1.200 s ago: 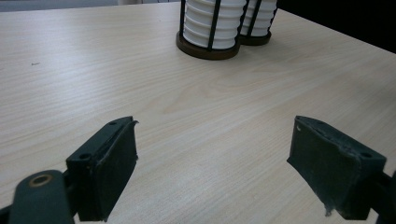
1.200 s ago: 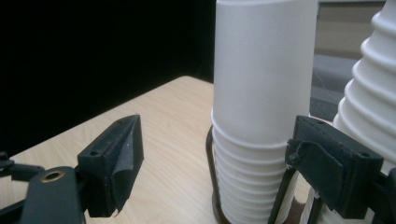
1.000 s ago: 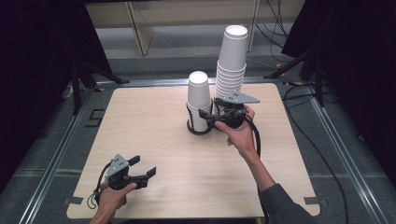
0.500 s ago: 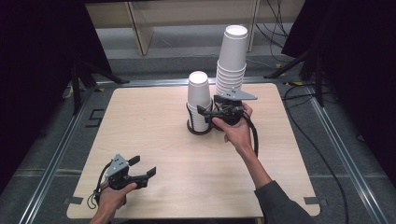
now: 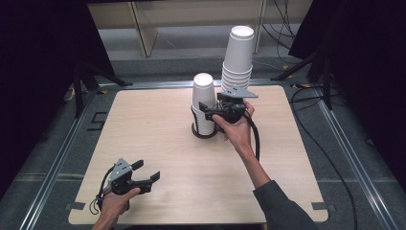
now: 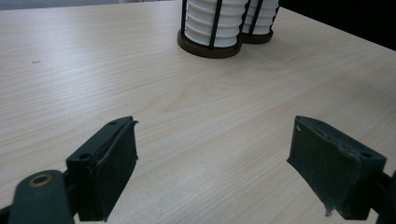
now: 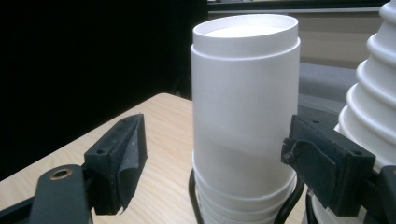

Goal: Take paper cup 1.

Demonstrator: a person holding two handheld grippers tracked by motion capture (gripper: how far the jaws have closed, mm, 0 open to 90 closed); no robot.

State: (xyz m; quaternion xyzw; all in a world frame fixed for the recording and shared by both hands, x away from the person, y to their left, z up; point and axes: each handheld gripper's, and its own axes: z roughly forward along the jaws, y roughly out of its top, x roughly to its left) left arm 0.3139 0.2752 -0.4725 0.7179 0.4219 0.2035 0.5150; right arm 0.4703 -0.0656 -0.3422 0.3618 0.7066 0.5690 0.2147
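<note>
A short stack of white paper cups (image 5: 203, 103) stands in a dark wire holder (image 5: 205, 133) at the table's middle. A taller stack (image 5: 238, 57) rises right behind it. My right gripper (image 5: 207, 111) reaches the short stack from the right, jaws open on either side of its top cup (image 7: 245, 107). There is a gap between the cup and the left pad (image 7: 126, 158). The tall stack (image 7: 373, 107) sits just past the right jaw. My left gripper (image 5: 147, 170) rests low near the front left edge, open with nothing between its jaws (image 6: 215, 163), looking toward the holder bases (image 6: 210, 46).
The wooden table (image 5: 143, 124) has a metal frame rail (image 5: 57, 153) along its sides. A black cable (image 5: 256, 139) trails from the right gripper along the forearm. Dark curtains and stand legs surround the table behind.
</note>
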